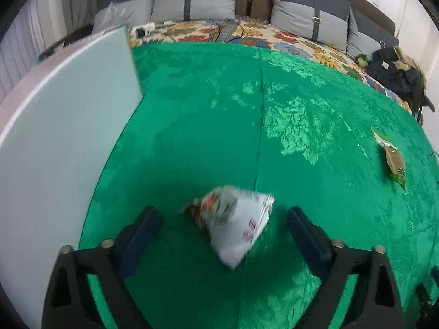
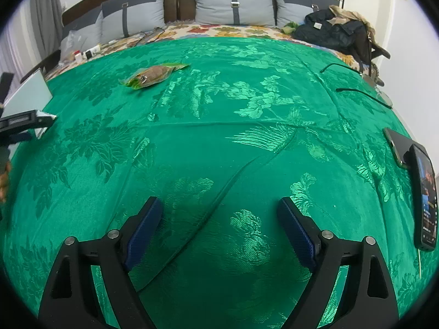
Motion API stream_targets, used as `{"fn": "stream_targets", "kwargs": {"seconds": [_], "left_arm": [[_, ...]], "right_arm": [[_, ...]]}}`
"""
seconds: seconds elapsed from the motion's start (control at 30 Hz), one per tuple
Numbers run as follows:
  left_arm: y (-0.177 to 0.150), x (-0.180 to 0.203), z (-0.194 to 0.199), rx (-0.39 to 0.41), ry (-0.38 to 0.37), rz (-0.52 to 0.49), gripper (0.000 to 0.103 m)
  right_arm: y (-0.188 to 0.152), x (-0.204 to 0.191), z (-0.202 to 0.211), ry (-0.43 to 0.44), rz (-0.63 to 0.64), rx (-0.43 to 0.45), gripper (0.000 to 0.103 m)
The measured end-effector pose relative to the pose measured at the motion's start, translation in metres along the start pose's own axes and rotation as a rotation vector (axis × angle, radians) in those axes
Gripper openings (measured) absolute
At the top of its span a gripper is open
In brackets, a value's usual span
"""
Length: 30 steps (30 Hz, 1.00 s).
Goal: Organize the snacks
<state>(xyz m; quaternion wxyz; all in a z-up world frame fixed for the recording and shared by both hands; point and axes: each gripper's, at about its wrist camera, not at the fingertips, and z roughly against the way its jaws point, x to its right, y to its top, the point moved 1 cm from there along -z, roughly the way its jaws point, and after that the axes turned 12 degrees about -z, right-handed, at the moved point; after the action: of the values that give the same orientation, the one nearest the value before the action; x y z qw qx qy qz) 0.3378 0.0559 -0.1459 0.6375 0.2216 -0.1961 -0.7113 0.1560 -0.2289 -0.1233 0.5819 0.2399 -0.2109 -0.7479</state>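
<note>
A white snack packet (image 1: 234,223) with red print lies on the green bedspread (image 1: 219,109), between the fingers of my left gripper (image 1: 223,219), which is open around it without touching. A green packet with a brown snack inside (image 1: 392,159) lies far right in the left wrist view; it also shows in the right wrist view (image 2: 153,75) at the upper left. My right gripper (image 2: 219,213) is open and empty over bare bedspread (image 2: 247,150). The left gripper's body (image 2: 19,122) shows at the left edge of the right wrist view.
A pale flat board or box (image 1: 68,137) stands left of the white packet. Two phones (image 2: 424,192) lie at the right edge. Black cables (image 2: 362,93), a dark jacket (image 2: 334,33) and grey pillows (image 2: 233,5) lie farther back.
</note>
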Motion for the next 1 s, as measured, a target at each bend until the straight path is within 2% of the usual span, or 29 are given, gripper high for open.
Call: {"fn": "stream_targets", "kwargs": {"seconds": [0.07, 0.17, 0.23, 0.47, 0.53, 0.63, 0.67, 0.73, 0.77, 0.8, 0.87, 0.97, 1.0], "left_arm": [[0.001, 0.002, 0.002, 0.027, 0.015, -0.032, 0.06], [-0.005, 0.003, 0.009, 0.056, -0.001, -0.055, 0.053], [-0.013, 0.009, 0.02, 0.06, -0.024, -0.083, 0.052], [-0.065, 0.051, 0.08, 0.051, -0.236, -0.19, 0.053], [-0.081, 0.065, 0.093, 0.058, -0.26, -0.226, 0.054], [-0.099, 0.079, 0.095, 0.053, -0.216, -0.284, 0.058], [-0.103, 0.081, 0.091, 0.046, -0.192, -0.297, 0.06], [-0.107, 0.082, 0.09, 0.083, -0.142, -0.312, 0.07], [-0.108, 0.08, 0.089, 0.09, -0.123, -0.297, 0.081], [-0.109, 0.078, 0.087, 0.079, -0.119, -0.278, 0.086], [-0.106, 0.069, 0.084, 0.069, -0.112, -0.229, 0.087], [-0.108, 0.065, 0.078, 0.047, -0.094, -0.211, 0.102], [-0.107, 0.064, 0.076, 0.041, -0.094, -0.202, 0.103]], "right_arm": [[0.0, 0.0, 0.0, -0.001, 0.0, 0.0, 0.09], [0.0, 0.0, 0.0, -0.001, 0.0, 0.0, 0.09], [0.0, 0.0, 0.0, -0.001, 0.0, 0.0, 0.09], [0.0, 0.0, 0.0, -0.001, 0.0, 0.0, 0.09], [0.0, 0.001, 0.0, -0.001, 0.0, 0.001, 0.09], [0.0, 0.001, 0.0, -0.001, 0.0, 0.001, 0.09], [0.0, 0.001, 0.0, -0.001, 0.0, 0.001, 0.09], [0.0, 0.001, 0.0, -0.001, 0.0, 0.001, 0.09], [0.0, 0.001, 0.0, -0.001, 0.0, 0.001, 0.09], [0.0, 0.001, 0.0, -0.001, 0.0, 0.001, 0.09], [0.0, 0.001, 0.0, -0.001, 0.0, 0.001, 0.09], [0.0, 0.001, 0.0, -0.001, 0.0, 0.001, 0.09], [0.0, 0.0, 0.0, -0.001, 0.0, 0.001, 0.09]]}}
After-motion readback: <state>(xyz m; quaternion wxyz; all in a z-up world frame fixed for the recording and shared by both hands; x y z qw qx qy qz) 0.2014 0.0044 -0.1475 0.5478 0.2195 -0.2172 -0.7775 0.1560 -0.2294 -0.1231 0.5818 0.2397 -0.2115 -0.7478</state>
